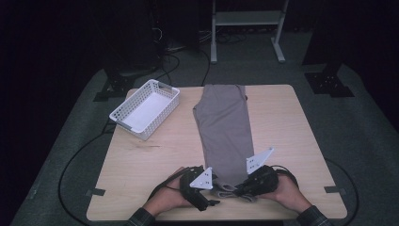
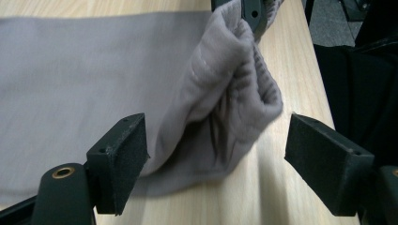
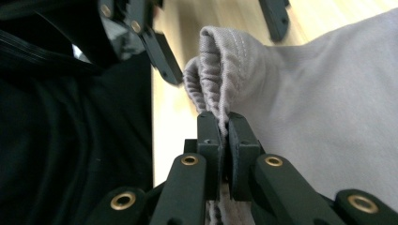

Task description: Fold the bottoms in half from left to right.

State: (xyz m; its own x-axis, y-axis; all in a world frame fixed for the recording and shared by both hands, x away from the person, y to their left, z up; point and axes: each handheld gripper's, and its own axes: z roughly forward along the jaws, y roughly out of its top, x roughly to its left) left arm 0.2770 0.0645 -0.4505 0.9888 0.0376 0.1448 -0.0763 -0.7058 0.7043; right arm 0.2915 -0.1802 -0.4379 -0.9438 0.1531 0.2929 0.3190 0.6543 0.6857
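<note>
While a person's forearms enter from the near edge, a pale wooden surface carries a pair of grey trousers laid lengthwise down its middle, legs folded together and running away from the person, the waistband at the near edge. A white perforated basket stands near the far left corner of the surface, well apart from the trousers.

At the near end of the garment, the right tool is clenched on the bunched, ribbed waistband: in the right gripper view its two black pads meet with a fold of the grey cloth pinched between them, and the band rises off the wood in a gathered hump.

Just left of it, the left tool is released. In the left gripper view its pads stand wide apart, one beside the edge of the lifted cloth and the other over bare wood, with the puckered waistband lying between them and neither pad pressing on it. Each tool carries a grey three-cornered plate, and a black cable trails from the left one across the surface.
</note>
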